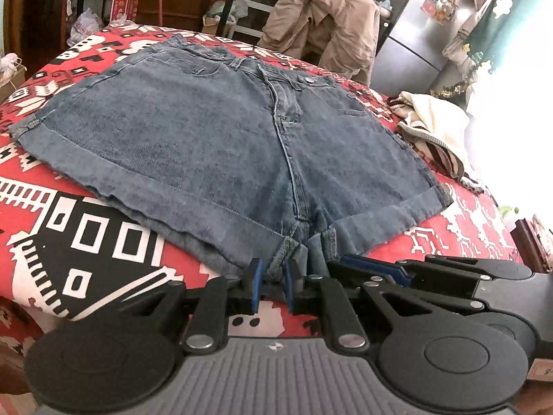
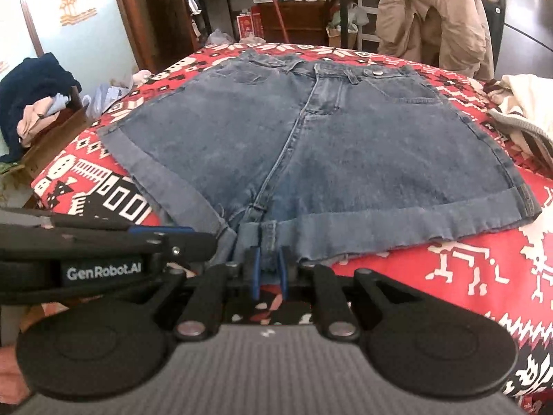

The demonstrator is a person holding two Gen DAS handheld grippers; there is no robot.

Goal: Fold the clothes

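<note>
Blue denim shorts lie flat and face up on a red patterned cover, waistband away from me and rolled leg cuffs toward me. My left gripper is shut on the inner cuff of the left leg, beside the crotch seam, with denim between its blue pads. In the right wrist view the shorts fill the middle, and my right gripper is shut on the inner cuff of the right leg. The two grippers sit side by side; the right one shows in the left wrist view, the left one in the right.
A cream striped garment lies on the cover to the right of the shorts. A tan jacket hangs over a chair behind the bed. A cardboard box of clothes stands off the left edge. A fridge stands at the far right.
</note>
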